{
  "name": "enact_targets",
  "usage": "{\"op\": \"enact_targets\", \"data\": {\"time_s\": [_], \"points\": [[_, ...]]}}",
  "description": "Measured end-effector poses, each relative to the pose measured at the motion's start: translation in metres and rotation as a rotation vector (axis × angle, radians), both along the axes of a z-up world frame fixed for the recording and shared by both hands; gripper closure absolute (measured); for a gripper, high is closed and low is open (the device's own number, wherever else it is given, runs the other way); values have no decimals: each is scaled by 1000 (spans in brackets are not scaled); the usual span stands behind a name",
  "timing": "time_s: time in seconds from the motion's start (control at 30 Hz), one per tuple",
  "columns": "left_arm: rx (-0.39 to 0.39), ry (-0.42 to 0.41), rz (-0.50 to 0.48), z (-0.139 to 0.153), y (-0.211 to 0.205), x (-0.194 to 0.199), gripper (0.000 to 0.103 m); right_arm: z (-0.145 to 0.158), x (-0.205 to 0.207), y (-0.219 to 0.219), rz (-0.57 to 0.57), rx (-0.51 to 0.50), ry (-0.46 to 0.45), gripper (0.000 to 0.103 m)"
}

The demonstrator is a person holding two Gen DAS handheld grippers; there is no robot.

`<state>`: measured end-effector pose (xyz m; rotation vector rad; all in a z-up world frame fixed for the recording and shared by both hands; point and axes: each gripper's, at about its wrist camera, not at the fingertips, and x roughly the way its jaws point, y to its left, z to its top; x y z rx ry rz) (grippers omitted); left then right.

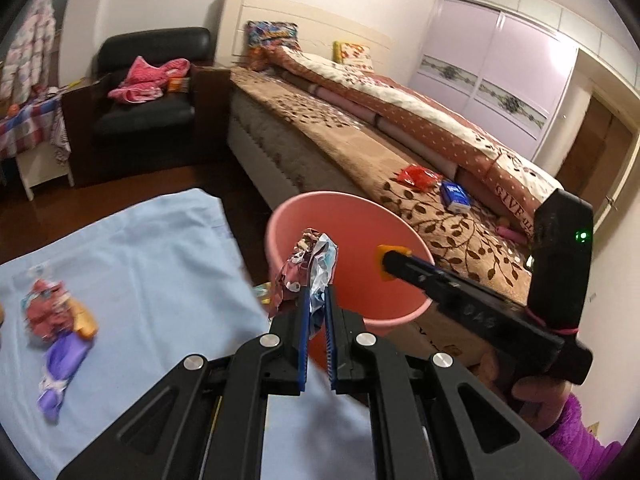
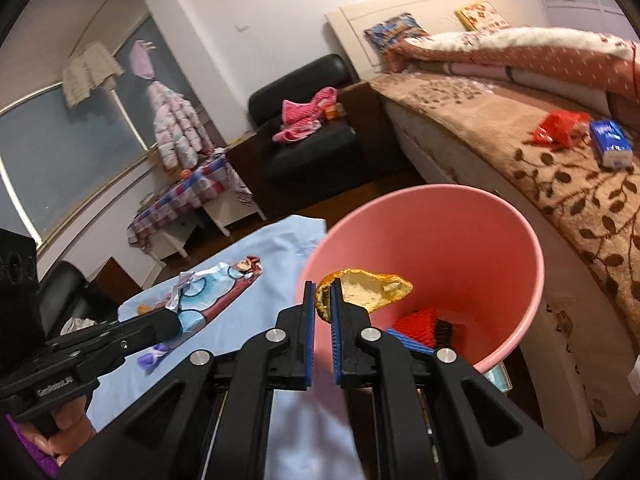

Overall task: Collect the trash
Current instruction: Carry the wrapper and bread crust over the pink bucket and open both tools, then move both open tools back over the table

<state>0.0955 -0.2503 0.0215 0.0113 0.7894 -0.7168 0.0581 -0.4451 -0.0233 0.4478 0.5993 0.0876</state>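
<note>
A pink bin stands between the blue-clothed table and the bed. My left gripper is shut on a crumpled printed wrapper, held at the bin's near rim; the wrapper also shows in the right wrist view. My right gripper is shut on an orange peel, held over the bin's mouth; its tip shows in the left wrist view. Red and blue trash lies in the bin. More wrappers lie on the blue cloth.
The bed runs along the right, with a red packet and a blue pack on its brown blanket. A black armchair with pink clothes stands behind. A small table with a checked cloth is at the left.
</note>
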Motion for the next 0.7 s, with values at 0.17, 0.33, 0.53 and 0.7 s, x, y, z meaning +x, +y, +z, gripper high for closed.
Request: {"op": "enact_targets", "data": {"time_s": [0.17,0.33,0.53,0.7], "points": [[35,12,-25,-14,-35,15,97,-17,7,-17,-39,9,35,95],[77,28,-33,-32,-58,30,96,-34,15,-35,-64,72,84,95],[96,51,-34,-47,-65,36,75,-48,16,-47,-90,113,116,63],[79,32,-25,-42,-54,31,71,-46,15,-47,-76,107,114,63]]}}
